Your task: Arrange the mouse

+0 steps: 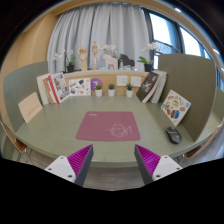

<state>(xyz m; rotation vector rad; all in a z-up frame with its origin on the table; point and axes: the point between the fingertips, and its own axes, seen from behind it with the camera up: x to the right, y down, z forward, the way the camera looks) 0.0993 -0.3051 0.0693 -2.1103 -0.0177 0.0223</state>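
A dark mouse (173, 135) lies on the green table (60, 125), to the right of the pink mouse mat (108, 126) and ahead of my right finger. The mat lies flat in the middle of the table, just beyond my fingers. My gripper (113, 160) is open and empty, its two magenta-padded fingers (80, 160) spread wide above the table's near edge. Nothing stands between them.
Books and picture cards lean along the table's back and sides: some at the left (52, 88), one at the right (176, 105). Small potted plants (111, 88) and figures stand at the back below a curtained window (100, 30).
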